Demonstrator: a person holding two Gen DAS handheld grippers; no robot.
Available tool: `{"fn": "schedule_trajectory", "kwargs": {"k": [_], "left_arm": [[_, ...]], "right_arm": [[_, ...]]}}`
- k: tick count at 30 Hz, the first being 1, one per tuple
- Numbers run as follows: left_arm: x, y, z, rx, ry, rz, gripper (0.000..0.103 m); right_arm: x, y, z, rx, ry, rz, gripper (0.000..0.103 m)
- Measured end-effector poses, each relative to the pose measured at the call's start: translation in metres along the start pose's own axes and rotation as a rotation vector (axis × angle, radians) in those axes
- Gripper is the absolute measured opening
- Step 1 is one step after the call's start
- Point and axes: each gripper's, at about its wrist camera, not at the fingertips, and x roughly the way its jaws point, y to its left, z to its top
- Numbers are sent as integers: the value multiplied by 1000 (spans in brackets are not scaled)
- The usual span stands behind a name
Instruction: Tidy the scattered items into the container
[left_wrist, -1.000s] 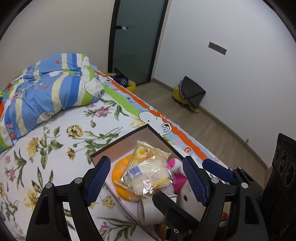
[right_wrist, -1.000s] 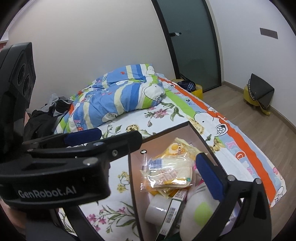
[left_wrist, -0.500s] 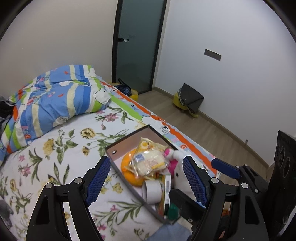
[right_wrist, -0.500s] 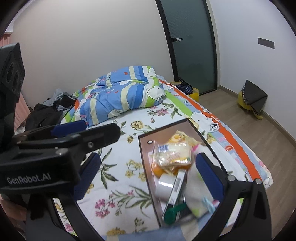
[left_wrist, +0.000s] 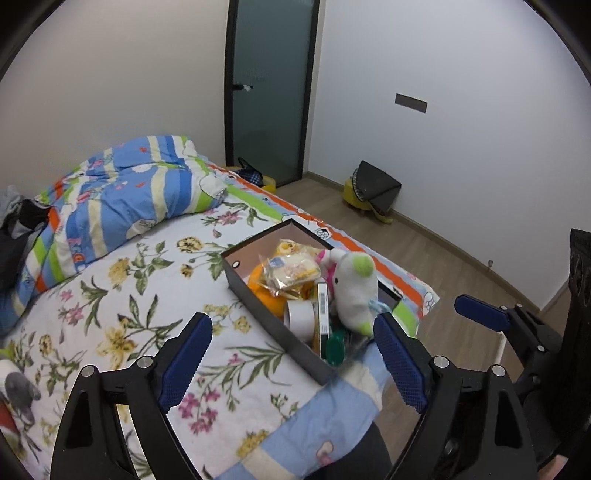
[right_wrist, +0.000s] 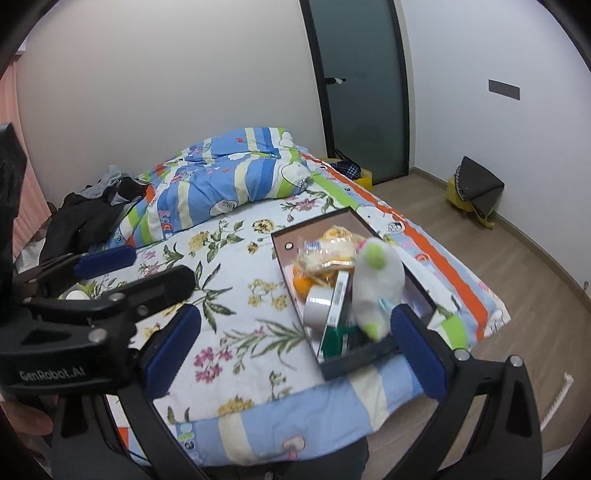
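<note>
A dark open box (left_wrist: 258, 306) sits on the flowered bed sheet near the bed's right edge. In it lie a white plush toy with green patches (left_wrist: 354, 288), a clear snack bag (left_wrist: 291, 271), a tape roll (left_wrist: 299, 315), an orange item (left_wrist: 264, 291) and a barcoded carton (left_wrist: 322, 314). My left gripper (left_wrist: 291, 358) hovers short of the box, its jaws opening with nothing between them. My right gripper (right_wrist: 295, 349) is wide open and bare, with the box (right_wrist: 354, 360) and plush toy (right_wrist: 376, 284) beyond its fingertips.
A blue striped quilt (left_wrist: 122, 192) is bunched at the head of the bed, dark clothes (right_wrist: 85, 218) beside it. A small grey object (left_wrist: 18, 391) lies on the sheet at far left. On the wooden floor stands a yellow stool (left_wrist: 369, 192), near a glass door (left_wrist: 273, 92).
Both grippers have drawn back and upward from the box, so it now looks smaller and farther off. The left jaws have spread a little wider.
</note>
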Motion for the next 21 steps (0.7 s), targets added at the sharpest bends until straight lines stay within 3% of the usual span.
{"fn": "schedule_trajectory", "kwargs": {"k": [9,14,21], "left_arm": [[-37,-18,-50,-10,-37,96,90],[-52,-18,-72,-61,-42,129,100],[-75,-26,-75,-63,-76,157,100]], "right_arm": [[-25,-15,-53,24,16,-29,103],[-34,-11,-51,-52,15,-107,103],[-32,-19,-54,-37,22,-94,103]]}}
